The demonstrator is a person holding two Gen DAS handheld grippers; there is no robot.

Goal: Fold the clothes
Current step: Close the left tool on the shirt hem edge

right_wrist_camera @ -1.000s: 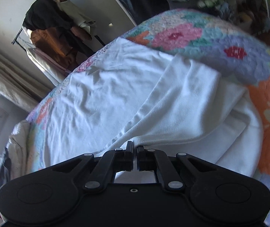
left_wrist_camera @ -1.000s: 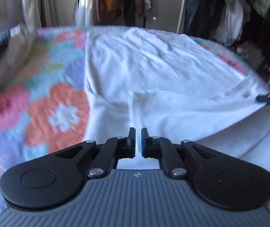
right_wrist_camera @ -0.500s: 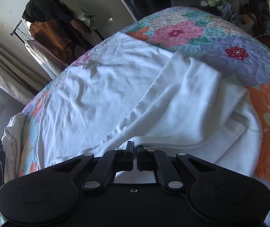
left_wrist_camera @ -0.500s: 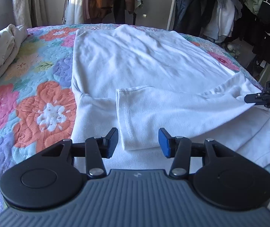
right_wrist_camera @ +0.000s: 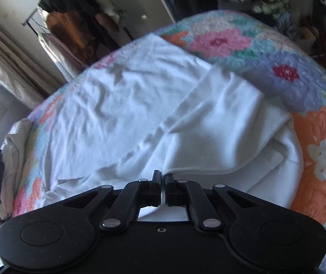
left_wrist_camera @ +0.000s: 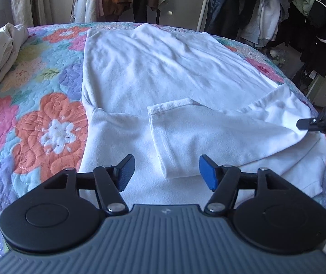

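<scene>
A white shirt (left_wrist_camera: 163, 73) lies spread flat on a bed covered by a floral quilt (left_wrist_camera: 48, 125), its body running away toward a rack of hanging coats (left_wrist_camera: 288, 11) at the far side of the room. One sleeve (left_wrist_camera: 208, 137) is folded inward across the near part of the garment, its hemmed cuff lying on the shirt's middle. The left gripper (left_wrist_camera: 165, 171) hovers just above that cuff — its blue-padded jaws have just been opening and now stand well apart, with the cuff's corner lying between them but not pressed by either pad. At the right edge of the same view the right gripper (left_wrist_camera: 304, 123) has its jaws together, pinched on a fold of the white cloth at the shoulder end of the sleeve; the right wrist view shows the same closed fingers (right_wrist_camera: 156, 182) with a sliver of fabric caught between them. A pile of pale clothes (left_wrist_camera: 1, 52) sits at the quilt's left edge. The shirt looks light, soft and limp — probably a thick knit that drapes and wrinkles easily and will sag wherever it is unsupported. Judging from this, hems, cuffs and seamed corners are the firmest places to grip, ideally two at once so the layer lifts flat.
</scene>
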